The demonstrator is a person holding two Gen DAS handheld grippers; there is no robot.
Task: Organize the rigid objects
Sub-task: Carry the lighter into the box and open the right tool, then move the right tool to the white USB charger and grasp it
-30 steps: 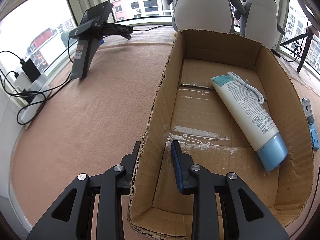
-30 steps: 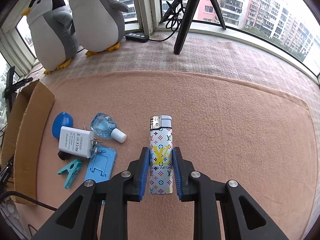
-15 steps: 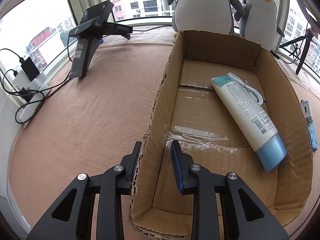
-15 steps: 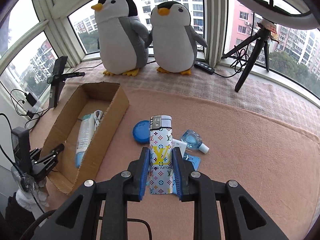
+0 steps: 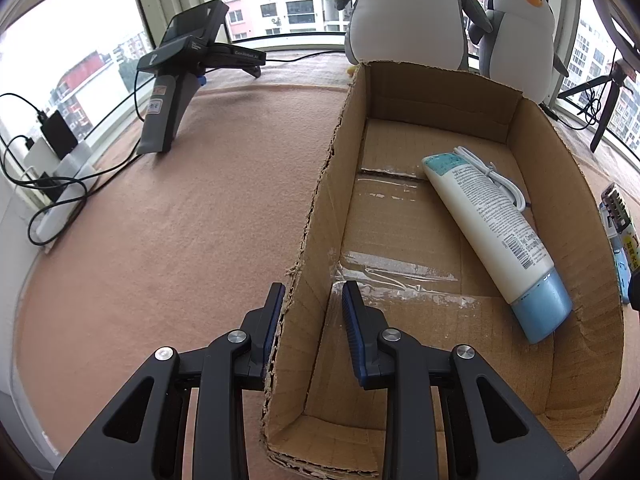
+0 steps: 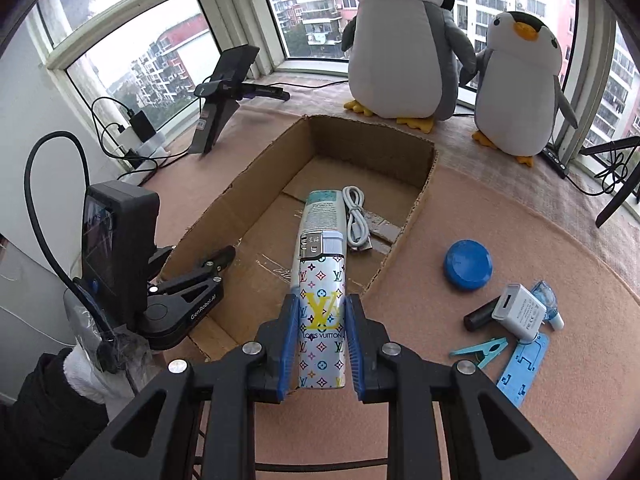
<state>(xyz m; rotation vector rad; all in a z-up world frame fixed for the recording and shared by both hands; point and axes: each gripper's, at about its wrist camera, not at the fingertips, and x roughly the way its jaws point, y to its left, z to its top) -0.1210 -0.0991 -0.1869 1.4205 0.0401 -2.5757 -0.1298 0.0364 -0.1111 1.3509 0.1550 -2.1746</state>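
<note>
A: What do we have in our right gripper (image 6: 320, 312)?

B: We are grasping a lighter (image 6: 322, 312) with a colourful pattern, upright between the blue pads, metal top pointing away from us. Just ahead of the fingertips lies the cardboard box (image 6: 416, 204).

A: And our left gripper (image 5: 310, 308)?

B: It is clenched on the box's torn left wall (image 5: 316, 216), one pad outside and one inside, near the box's close corner.

A: What is already in the box?

B: Ahead and to the right of our left gripper lies a white tube (image 5: 492, 232) with a blue cap, slanted across the floor of the box. A white cable (image 5: 500, 180) is tucked behind it.

A: What sits outside?

B: To the right of our right gripper, on the pink cloth (image 6: 460, 408), we see a blue round lid (image 6: 468, 264), a white charger (image 6: 520, 312), a teal clip (image 6: 480, 350) and a small clear bottle (image 6: 546, 300). Beyond the box stand two plush penguins (image 6: 400, 40).
</note>
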